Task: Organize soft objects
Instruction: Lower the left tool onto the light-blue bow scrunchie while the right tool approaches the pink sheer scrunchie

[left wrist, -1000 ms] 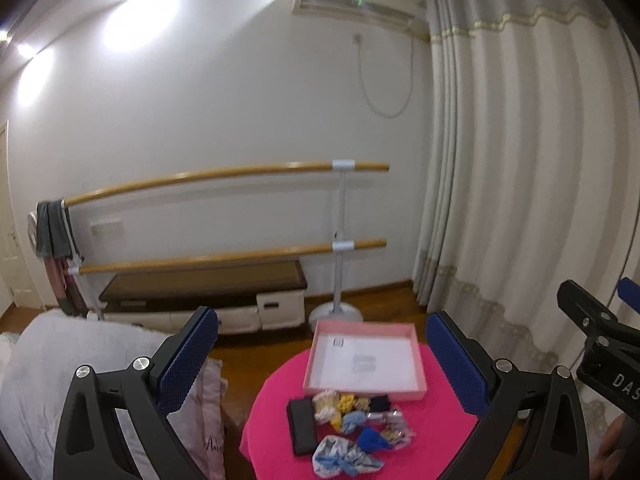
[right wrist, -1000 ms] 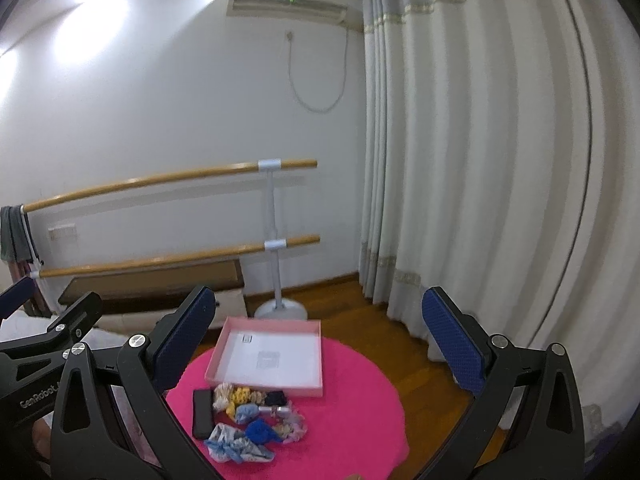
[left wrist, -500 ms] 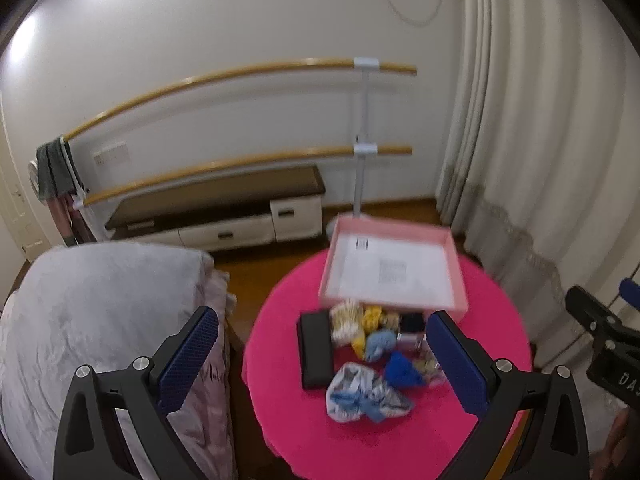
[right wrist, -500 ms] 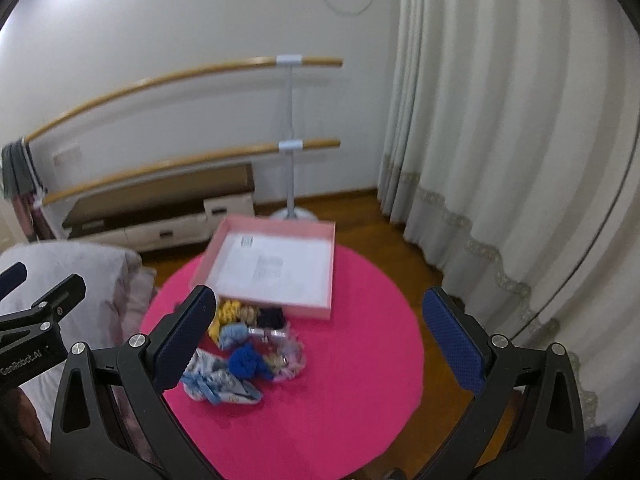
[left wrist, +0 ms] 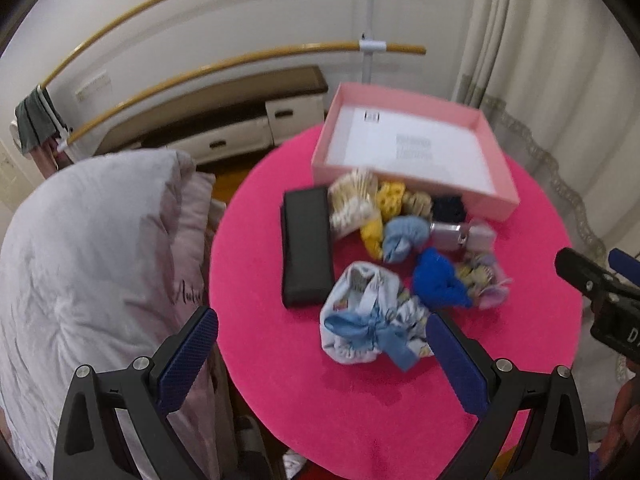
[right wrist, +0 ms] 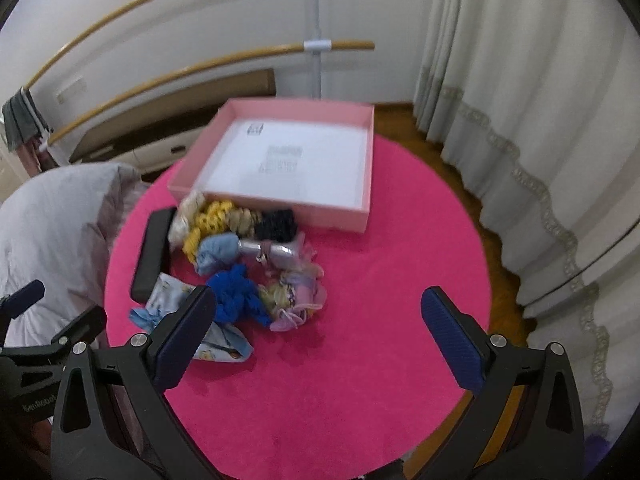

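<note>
A heap of soft hair ties lies on a round pink table (left wrist: 280,380): a light blue bow scrunchie (left wrist: 368,320), a royal blue one (left wrist: 438,284), a pale blue one (left wrist: 402,236), a yellow one (left wrist: 384,204), a cream one (left wrist: 352,200) and a black one (left wrist: 450,208). Behind the heap stands an open pink box (left wrist: 412,152), empty but for white paper. My left gripper (left wrist: 320,360) is open above the table's near edge, short of the bow scrunchie. My right gripper (right wrist: 316,332) is open and empty over the table (right wrist: 360,360), next to the heap (right wrist: 236,296) and in front of the box (right wrist: 296,160).
A black flat case (left wrist: 306,252) lies left of the heap. A grey-white quilt (left wrist: 80,248) bulges at the table's left. Ballet bars (left wrist: 240,60) and a low cabinet stand by the back wall. White curtains (right wrist: 520,100) hang at the right.
Both grippers have tilted down and moved closer to the table. The heap and box now fill the middle of both views. Both grippers stay open.
</note>
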The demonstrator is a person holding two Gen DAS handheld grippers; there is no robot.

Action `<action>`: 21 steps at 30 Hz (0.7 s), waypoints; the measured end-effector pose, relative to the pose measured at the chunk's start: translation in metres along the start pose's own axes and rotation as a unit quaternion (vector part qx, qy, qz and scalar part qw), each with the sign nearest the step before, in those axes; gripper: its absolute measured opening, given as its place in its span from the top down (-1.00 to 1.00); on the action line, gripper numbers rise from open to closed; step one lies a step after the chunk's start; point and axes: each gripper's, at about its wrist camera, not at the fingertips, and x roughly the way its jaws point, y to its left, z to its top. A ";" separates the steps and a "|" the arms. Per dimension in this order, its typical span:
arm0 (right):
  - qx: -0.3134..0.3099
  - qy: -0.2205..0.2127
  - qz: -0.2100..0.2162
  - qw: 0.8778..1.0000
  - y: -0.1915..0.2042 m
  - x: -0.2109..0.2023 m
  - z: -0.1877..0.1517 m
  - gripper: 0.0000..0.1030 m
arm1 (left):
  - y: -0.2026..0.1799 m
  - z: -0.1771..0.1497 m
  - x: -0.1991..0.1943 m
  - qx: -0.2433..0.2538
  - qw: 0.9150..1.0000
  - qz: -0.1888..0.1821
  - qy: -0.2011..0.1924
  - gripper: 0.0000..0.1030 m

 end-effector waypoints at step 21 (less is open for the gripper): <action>-0.009 0.088 0.017 0.996 -0.001 0.105 -0.007 -0.86 | -0.007 -0.008 0.127 -0.090 0.993 -0.031 0.070 -1.00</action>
